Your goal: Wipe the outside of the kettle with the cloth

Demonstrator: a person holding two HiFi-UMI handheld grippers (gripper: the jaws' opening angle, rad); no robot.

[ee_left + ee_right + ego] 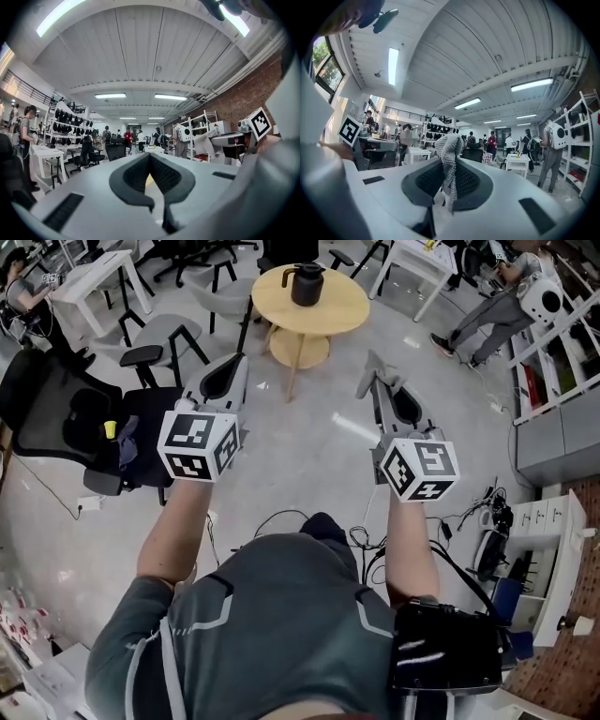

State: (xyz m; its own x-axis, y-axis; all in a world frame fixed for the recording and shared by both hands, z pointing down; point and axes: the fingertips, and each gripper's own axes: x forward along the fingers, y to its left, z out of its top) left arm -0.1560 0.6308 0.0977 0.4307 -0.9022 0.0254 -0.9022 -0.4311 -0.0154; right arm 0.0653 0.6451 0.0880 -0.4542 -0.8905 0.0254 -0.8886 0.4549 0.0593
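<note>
Left gripper [150, 157]: jaws together, nothing between them. Right gripper [377, 373]: jaws clamped on the cloth [449, 152], which sticks out past the tips. Kettle [306, 284]: on the table [342, 315], ahead of both grippers, well apart.

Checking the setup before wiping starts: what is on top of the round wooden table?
Only a black kettle stands on the table, toward its far side. Nothing else shows on the tabletop. The spot beneath the kettle is covered, and its inside cannot be seen.
</note>
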